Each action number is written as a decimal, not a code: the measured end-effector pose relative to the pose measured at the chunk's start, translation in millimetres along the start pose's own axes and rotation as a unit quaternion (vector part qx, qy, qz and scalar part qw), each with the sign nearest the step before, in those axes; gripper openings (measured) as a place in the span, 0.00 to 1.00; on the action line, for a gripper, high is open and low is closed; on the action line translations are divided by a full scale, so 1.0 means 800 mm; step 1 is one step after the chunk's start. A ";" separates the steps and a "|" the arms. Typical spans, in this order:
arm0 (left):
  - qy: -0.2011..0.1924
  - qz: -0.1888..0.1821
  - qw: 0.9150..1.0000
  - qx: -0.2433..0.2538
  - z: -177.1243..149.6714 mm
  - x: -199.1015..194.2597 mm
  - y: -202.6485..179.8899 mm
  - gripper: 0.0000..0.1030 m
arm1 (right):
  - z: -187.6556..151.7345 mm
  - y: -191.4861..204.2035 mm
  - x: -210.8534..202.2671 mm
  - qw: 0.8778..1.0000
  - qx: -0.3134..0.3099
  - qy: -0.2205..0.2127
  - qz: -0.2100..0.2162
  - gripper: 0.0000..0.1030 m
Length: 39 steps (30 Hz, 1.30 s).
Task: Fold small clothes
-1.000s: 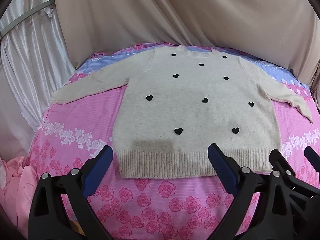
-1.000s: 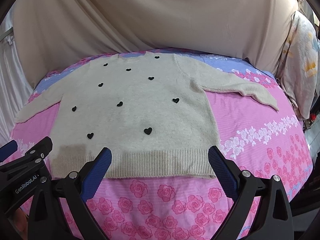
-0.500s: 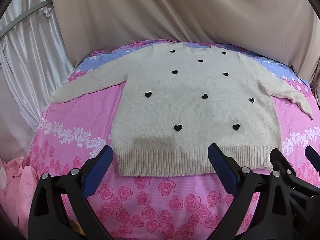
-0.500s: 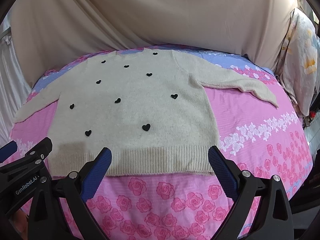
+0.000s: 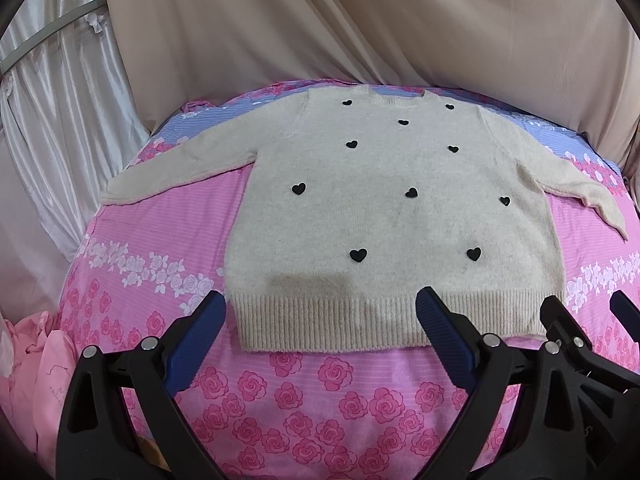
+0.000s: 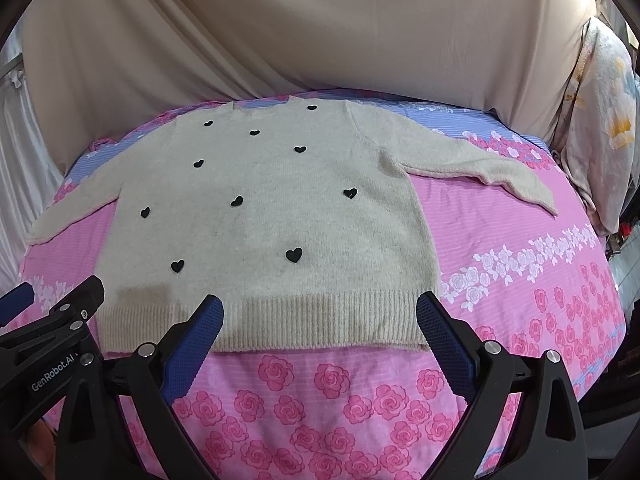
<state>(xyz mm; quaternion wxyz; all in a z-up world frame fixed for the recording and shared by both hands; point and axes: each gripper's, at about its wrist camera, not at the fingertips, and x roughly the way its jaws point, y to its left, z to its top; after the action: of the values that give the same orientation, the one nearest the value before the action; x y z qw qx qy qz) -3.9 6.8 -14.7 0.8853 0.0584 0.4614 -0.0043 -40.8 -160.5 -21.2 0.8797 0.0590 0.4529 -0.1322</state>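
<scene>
Left wrist view: sweater (image 5: 392, 216) lies flat on the bed (image 5: 160, 224), neckline toward frame top, hem nearest; left tongs (image 5: 320, 312) and right tongs (image 6: 320, 312) gape empty. A darker patch near the hem is possibly shadow.

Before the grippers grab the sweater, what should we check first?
1. Sweater lying flat, front up: ok.
2. Both sleeves spread out to the sides: ok.
3. Left hand-held gripper open and empty: ok.
4. Right hand-held gripper open and empty: ok.
5. Grippers touching the bottom hem: not ok, both are apart from it.
6. Anything tucked under the sweater on the bedsheet: cannot tell.
</scene>
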 end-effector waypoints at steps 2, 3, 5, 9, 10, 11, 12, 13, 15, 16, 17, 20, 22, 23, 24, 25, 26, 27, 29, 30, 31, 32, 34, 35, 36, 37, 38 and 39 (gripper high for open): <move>0.000 0.000 1.000 0.000 0.000 0.000 0.000 0.91 | 0.000 0.000 0.000 1.000 0.000 -0.001 -0.001 0.92; 0.000 0.000 1.000 0.000 0.000 0.000 0.000 0.91 | 0.000 0.000 0.000 1.000 0.000 0.000 0.000 0.92; 0.001 0.000 1.000 0.000 0.000 0.000 0.000 0.91 | 0.001 0.000 0.000 1.000 0.000 0.000 -0.001 0.92; 0.000 0.000 1.000 0.000 0.000 0.000 0.000 0.91 | 0.001 0.000 0.000 1.000 0.000 0.000 0.000 0.92; 0.001 0.000 1.000 0.001 -0.001 0.000 0.000 0.91 | 0.001 0.000 0.000 1.000 0.000 0.000 0.000 0.92; 0.001 0.000 1.000 0.001 -0.001 0.000 0.000 0.91 | 0.001 0.000 0.000 1.000 0.000 0.000 0.000 0.92; 0.000 0.000 1.000 0.000 0.000 0.000 0.000 0.91 | 0.001 0.000 0.000 1.000 0.000 0.000 0.000 0.92; 0.000 0.000 1.000 0.001 -0.001 0.000 0.000 0.91 | 0.001 0.000 0.000 1.000 0.000 0.000 0.000 0.92; 0.000 0.000 1.000 0.000 0.000 0.000 0.000 0.91 | 0.001 0.001 0.000 1.000 0.001 0.001 0.000 0.92; 0.001 0.000 1.000 0.000 -0.001 0.000 0.000 0.91 | 0.002 0.001 0.000 1.000 0.001 0.001 0.000 0.92; 0.000 0.000 1.000 0.000 -0.001 0.000 0.000 0.91 | 0.002 0.001 0.001 1.000 0.001 0.001 0.000 0.92; 0.000 0.000 1.000 0.000 -0.001 0.000 0.000 0.91 | 0.002 0.001 0.001 1.000 0.001 0.001 0.000 0.92; 0.000 0.000 1.000 0.000 -0.001 0.000 0.000 0.91 | 0.002 0.001 0.001 1.000 0.001 0.001 0.000 0.92; 0.000 0.000 1.000 0.000 -0.001 0.000 0.000 0.91 | 0.002 0.001 0.001 1.000 0.001 0.002 0.000 0.92; 0.001 0.000 1.000 0.000 -0.001 0.000 0.000 0.91 | 0.001 0.000 0.001 1.000 0.001 0.001 0.000 0.92; 0.001 0.000 1.000 0.000 -0.001 0.000 0.000 0.91 | 0.001 0.000 0.001 1.000 0.001 0.001 0.000 0.92; 0.001 0.000 1.000 0.001 0.000 0.000 0.001 0.91 | 0.001 0.000 0.001 1.000 0.001 0.002 0.000 0.92; 0.002 -0.001 1.000 0.000 0.000 0.000 0.001 0.91 | 0.001 0.001 0.002 1.000 0.001 0.003 0.001 0.92; 0.006 -0.002 1.000 0.000 0.001 0.003 0.002 0.91 | 0.002 -0.001 0.007 1.000 0.005 0.011 0.010 0.92; 0.008 -0.005 1.000 0.000 0.003 0.005 0.002 0.91 | 0.005 -0.003 0.013 1.000 0.009 0.018 0.018 0.92; 0.010 -0.009 1.000 -0.002 0.004 0.008 0.003 0.91 | 0.007 -0.007 0.020 0.999 0.010 0.025 0.020 0.91; 0.012 -0.009 1.000 -0.005 0.007 0.010 0.005 0.91 | 0.011 -0.013 0.027 0.999 0.010 0.026 0.016 0.91; 0.010 -0.010 1.000 -0.015 0.015 0.015 0.012 0.91 | 0.024 -0.039 0.041 1.000 0.021 0.017 -0.008 0.91; 0.007 -0.007 1.000 -0.024 0.020 0.018 0.018 0.92 | 0.034 -0.062 0.050 0.999 0.040 0.015 -0.018 0.91; 0.006 -0.007 0.999 -0.031 0.025 0.020 0.022 0.92 | 0.043 -0.088 0.060 0.998 0.061 0.015 -0.026 0.91; 0.005 -0.008 0.999 -0.043 0.032 0.024 0.029 0.92 | 0.053 -0.116 0.071 0.996 0.084 0.015 -0.032 0.91; 0.007 -0.007 0.998 -0.055 0.038 0.028 0.036 0.92 | 0.066 -0.151 0.085 0.993 0.109 0.015 -0.039 0.91; 0.009 -0.008 0.998 -0.064 0.043 0.032 0.040 0.92 | 0.080 -0.190 0.103 0.989 0.135 0.020 -0.048 0.91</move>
<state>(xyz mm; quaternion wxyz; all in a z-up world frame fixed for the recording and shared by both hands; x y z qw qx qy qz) 40.6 36.2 -13.0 0.8831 -0.0020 0.4688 0.0191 11.4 -335.1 -48.9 0.8472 0.1581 0.4505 -0.2330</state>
